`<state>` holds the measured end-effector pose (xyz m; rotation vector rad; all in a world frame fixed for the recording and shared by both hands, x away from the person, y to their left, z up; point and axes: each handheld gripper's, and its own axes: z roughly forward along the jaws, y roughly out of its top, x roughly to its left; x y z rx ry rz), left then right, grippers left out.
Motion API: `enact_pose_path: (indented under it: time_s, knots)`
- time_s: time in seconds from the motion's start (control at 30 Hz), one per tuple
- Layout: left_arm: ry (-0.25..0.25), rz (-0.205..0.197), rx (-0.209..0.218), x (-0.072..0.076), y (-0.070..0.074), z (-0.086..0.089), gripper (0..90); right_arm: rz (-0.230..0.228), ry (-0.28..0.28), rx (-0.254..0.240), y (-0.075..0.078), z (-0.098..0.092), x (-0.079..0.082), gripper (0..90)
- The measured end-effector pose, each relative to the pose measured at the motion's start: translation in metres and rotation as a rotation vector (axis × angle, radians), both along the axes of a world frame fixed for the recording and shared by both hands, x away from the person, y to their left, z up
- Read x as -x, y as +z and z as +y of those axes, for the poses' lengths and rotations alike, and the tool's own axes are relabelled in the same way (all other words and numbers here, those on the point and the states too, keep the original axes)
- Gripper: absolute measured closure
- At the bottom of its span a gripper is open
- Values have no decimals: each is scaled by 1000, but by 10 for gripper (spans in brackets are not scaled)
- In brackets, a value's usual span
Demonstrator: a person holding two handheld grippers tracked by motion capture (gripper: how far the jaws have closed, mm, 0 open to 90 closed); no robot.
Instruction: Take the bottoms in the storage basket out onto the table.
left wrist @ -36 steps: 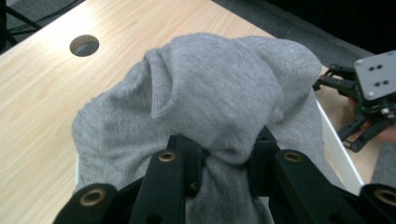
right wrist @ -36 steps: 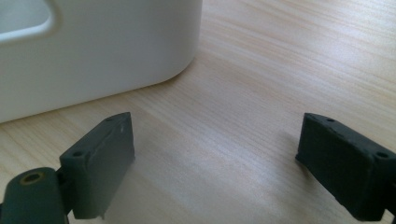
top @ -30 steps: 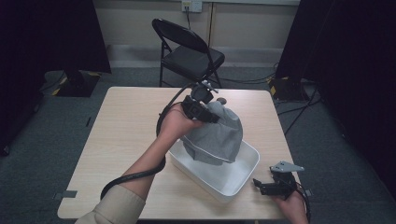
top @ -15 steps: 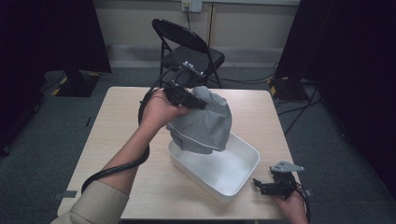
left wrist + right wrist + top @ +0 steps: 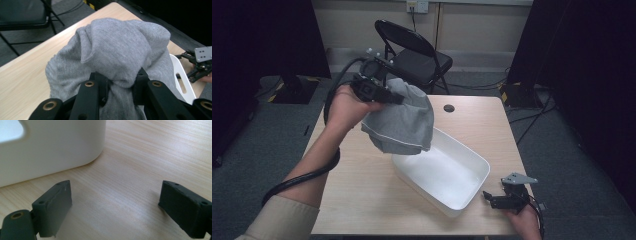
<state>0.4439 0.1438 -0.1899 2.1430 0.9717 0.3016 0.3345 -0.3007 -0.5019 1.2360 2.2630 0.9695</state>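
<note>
Pale wood grain runs under the right gripper (image 5: pixel 115 207), whose two blocky, matte black jaws stand wide apart with nothing between them, low over the table (image 5: pixel 150 157). In the high view this gripper (image 5: pixel 503 200) sits at the near right corner of the table (image 5: pixel 357 200), a grey three-cornered plate on its top, held by the right hand (image 5: pixel 526 222). Just beyond its left jaw rises the smooth, rounded corner of a white plastic tub (image 5: pixel 50 150), glossy, with a cut-out handle slot near its rim. From above the tub (image 5: pixel 474 165) is a shallow rectangle with soft corners, lying at an angle on the table between the two grippers.

Farther off and up to the left, the left gripper (image 5: pixel 377 92) is raised clear of the table in the left hand (image 5: pixel 344 105), a thick black cable looping down from it along the forearm. Its jaws are closed narrow on a bunched fold of grey knit cloth (image 5: pixel 120 50): in the left gripper view the left gripper (image 5: pixel 121 86) has fabric pinched between its pads, bulging over them in a soft rounded lump with a fine ribbed weave. The rest of the cloth (image 5: pixel 404 122) hangs from the jaws in a loose, sack-like drape with a pale hem line along its lower edge, above the tub's far-left end.

Behind the left gripper stands a black folding chair (image 5: pixel 417 55) on grey carpet.
</note>
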Motion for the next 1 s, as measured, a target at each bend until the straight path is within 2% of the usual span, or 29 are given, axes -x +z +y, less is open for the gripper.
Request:
enact_pose_path:
  time_s: [0.13,0.3,0.33,0.47,0.63,0.87,1.0]
  knots:
    - [28,-19,0,5,14,20,731,1,-4,-1,0,0,0,103]
    - [58,-14,3,8,13,37,730,1,-9,-1,0,1,0,103]
    - [75,-15,-4,9,11,46,730,1,-10,-1,0,1,0,103]
    - [99,-11,0,9,4,57,730,0,-12,-1,0,1,0,103]
    - [130,-5,-15,11,-7,74,731,1,-13,-1,0,1,0,103]
    - [164,-3,-5,13,-22,88,730,1,-13,0,0,1,0,103]
    - [165,6,-22,13,-35,95,730,1,-13,-1,0,1,0,103]
